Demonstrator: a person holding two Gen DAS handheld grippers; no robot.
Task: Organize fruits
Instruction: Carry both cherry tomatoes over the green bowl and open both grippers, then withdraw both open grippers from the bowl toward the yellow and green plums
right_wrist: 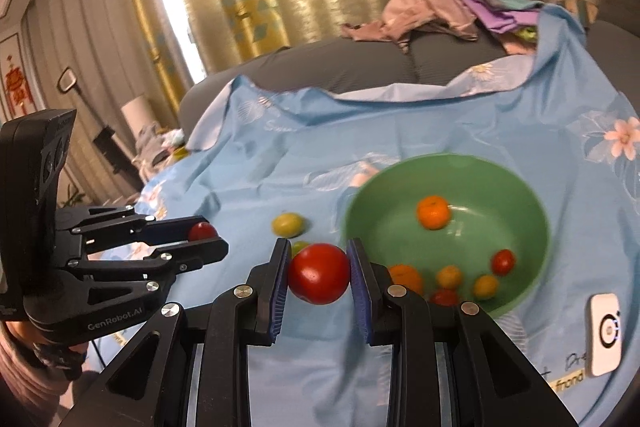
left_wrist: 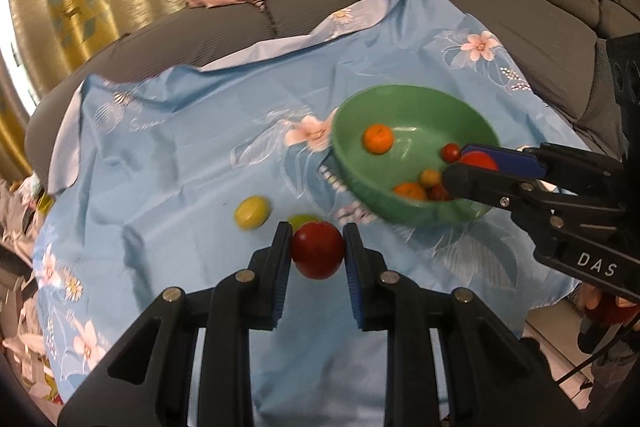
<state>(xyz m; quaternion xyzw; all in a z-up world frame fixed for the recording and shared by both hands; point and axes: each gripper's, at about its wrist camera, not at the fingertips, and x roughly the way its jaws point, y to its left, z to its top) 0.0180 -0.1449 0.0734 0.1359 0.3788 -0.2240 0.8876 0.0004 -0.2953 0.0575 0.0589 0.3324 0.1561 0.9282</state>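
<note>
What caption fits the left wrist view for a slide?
Left gripper holds a red tomato above the blue floral cloth; green bowl of fruit beside.

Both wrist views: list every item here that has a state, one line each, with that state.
Left gripper: shut on dark red round fruit, held off the cloth.
Right gripper: shut on bright red round fruit, near the bowl.
Green round bowl: upright, partly filled with small fruits.
Yellow-green round fruit: loose on the cloth.
Light blue floral cloth: spread out, wrinkled.
</note>
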